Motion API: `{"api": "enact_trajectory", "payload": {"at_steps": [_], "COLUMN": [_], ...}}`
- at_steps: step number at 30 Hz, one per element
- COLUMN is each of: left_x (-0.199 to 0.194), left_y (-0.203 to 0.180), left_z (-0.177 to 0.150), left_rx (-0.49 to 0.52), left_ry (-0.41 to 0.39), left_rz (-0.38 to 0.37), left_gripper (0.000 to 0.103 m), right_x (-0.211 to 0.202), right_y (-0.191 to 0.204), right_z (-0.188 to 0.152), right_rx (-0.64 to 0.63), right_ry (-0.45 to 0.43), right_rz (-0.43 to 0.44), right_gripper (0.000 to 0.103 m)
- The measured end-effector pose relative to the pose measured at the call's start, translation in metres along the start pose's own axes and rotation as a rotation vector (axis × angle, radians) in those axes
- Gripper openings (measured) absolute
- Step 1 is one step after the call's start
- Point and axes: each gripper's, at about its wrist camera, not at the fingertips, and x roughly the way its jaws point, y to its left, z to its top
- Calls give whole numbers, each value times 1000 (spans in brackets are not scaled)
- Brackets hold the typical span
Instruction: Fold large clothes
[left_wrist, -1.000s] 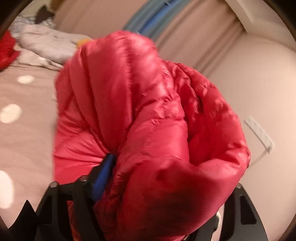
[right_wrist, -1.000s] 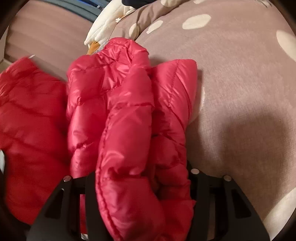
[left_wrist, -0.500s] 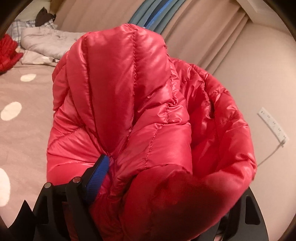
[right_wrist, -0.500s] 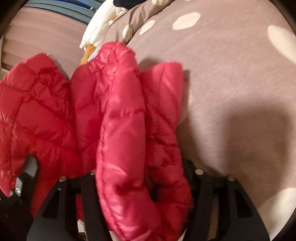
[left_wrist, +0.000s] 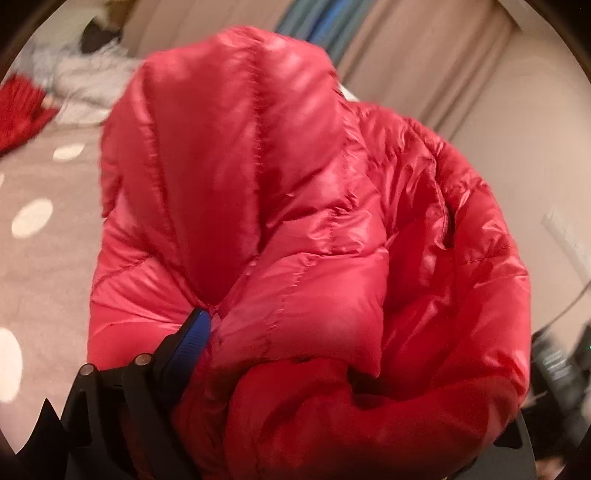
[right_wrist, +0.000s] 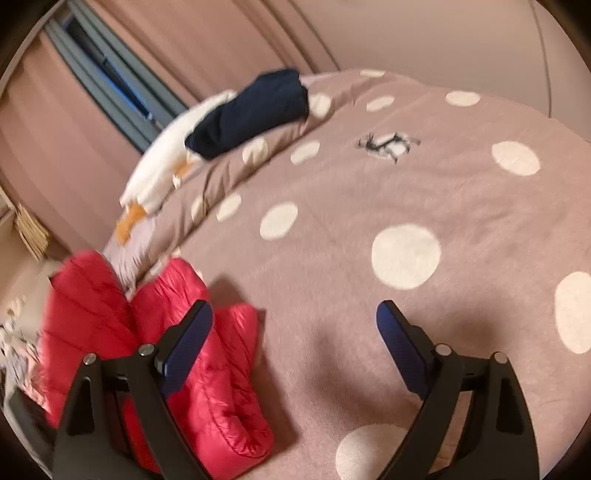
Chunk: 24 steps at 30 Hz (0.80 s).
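A shiny red puffer jacket (left_wrist: 295, 221) fills the left wrist view, bunched up between the jaws of my left gripper (left_wrist: 332, 332). Those jaws are opening. The left blue pad (left_wrist: 195, 332) still presses into a crease of the fabric, and the other finger is hidden behind the jacket. In the right wrist view a folded part of the jacket (right_wrist: 207, 369) lies on the bedspread at lower left, below and behind the left finger. My right gripper (right_wrist: 293, 308) hovers above the bed, jaws opening wide, nothing between them.
The bed has a brown-pink spread with white dots (right_wrist: 332, 206). A folded navy garment (right_wrist: 251, 110) and a white item (right_wrist: 166, 166) lie at its far edge by the curtains. Grey-white clothes (left_wrist: 85, 81) and a red knit (left_wrist: 22, 110) lie further off.
My right gripper let go of the jacket, spread wide and rose away, leaving that fold on the bed. The left jaws widened slightly with the jacket still between them.
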Motion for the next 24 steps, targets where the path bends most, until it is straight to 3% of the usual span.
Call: {"api": "enact_trajectory", "payload": {"at_steps": [3,6,11,16,20,24], "left_x": [25,32,37,28,19,10], "left_y": [-31,-40,-32,-30,-16,-4], "left_z": [-5,-13,-4,-9,-2,-1], "left_rx": [192,204,172,239,199,167], "left_ry": [88,81,107,117,106,104], "left_rz": [120,171,107,54,-2,-40], "left_gripper": [97,98,100,100,101,101], "right_x": [-17,-22,-22,-15,-9,-7], "right_y": [-3,3,2,11,22,42], "right_z": [4,6,8,5,0,-6], "right_rx": [1,-22,0,-24,-41,-68], "right_ry": [-28,-57,-45,41,75,123], "right_rz": [26,18,37,150,174,291], "right_gripper": [92,92,93,94,95,96]}}
